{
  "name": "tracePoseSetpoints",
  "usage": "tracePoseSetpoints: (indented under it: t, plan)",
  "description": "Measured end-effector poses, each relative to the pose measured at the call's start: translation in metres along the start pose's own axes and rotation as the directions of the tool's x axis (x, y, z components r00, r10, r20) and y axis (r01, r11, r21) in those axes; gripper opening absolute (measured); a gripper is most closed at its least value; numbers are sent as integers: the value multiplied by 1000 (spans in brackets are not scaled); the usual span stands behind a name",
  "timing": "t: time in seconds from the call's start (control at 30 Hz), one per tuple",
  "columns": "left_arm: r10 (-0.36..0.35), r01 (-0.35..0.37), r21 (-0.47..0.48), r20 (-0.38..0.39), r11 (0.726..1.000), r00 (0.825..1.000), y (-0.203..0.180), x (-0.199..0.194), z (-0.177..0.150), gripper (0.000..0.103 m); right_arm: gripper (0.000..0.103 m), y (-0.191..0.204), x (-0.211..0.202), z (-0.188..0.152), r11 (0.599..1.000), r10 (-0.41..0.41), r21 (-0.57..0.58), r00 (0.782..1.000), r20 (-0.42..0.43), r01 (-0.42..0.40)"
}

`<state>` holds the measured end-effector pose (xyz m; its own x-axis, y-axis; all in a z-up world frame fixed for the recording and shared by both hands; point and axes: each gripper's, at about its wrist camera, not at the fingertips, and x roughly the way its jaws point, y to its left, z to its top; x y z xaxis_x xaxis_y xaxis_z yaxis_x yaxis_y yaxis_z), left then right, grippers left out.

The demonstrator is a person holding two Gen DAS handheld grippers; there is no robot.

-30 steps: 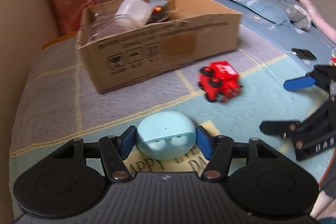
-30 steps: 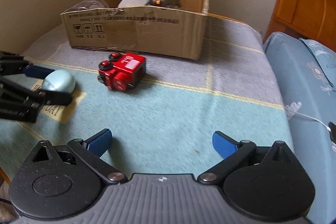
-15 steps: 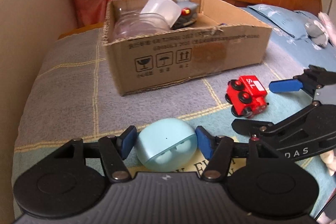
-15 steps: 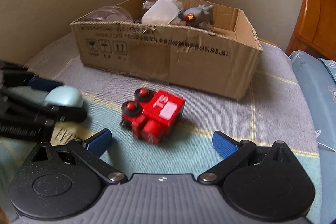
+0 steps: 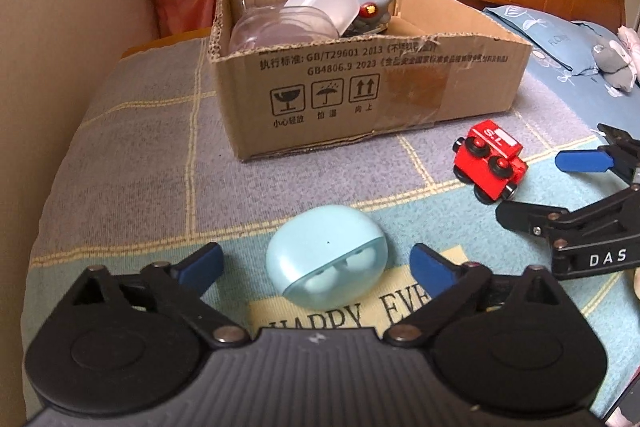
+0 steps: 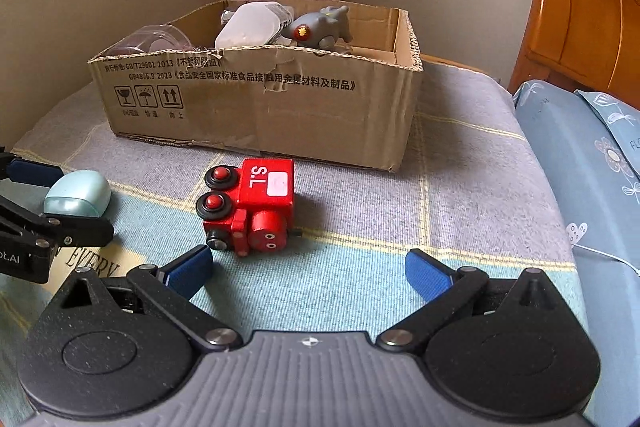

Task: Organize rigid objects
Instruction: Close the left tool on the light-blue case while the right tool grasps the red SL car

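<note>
Peering into the cardboard box (image 5: 372, 95), only the tops of a clear jar (image 5: 276, 27), a white tub (image 5: 324, 5) and a grey toy (image 5: 370, 11) show above its wall. Nearer than the box, the mint earbud case (image 5: 326, 267) lies between the left gripper (image 5: 316, 265), whose jaws are opening, pads clear of it. The right gripper (image 6: 308, 269) gapes beside the red toy train (image 6: 250, 207), untouched

Red toy train (image 6: 250, 211) — plaid blanket (image 6: 460, 195)
</note>
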<state>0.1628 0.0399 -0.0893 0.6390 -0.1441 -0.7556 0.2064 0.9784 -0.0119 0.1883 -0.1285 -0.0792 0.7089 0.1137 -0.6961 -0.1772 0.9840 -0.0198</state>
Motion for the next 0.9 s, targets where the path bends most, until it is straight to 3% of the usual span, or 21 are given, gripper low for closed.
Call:
tracePoseSetpoints:
  t: [0.47, 0.9]
  plan:
    - [60, -60, -73, 1, 996, 998, -8, 3, 0, 103, 103, 2, 0, -1, 1000, -5, 3, 1000, 4, 5]
    - [112, -113, -139, -14, 984, 994, -12, -3, -7, 102, 103, 5, 5, 5, 998, 40, -44, 999, 1, -40]
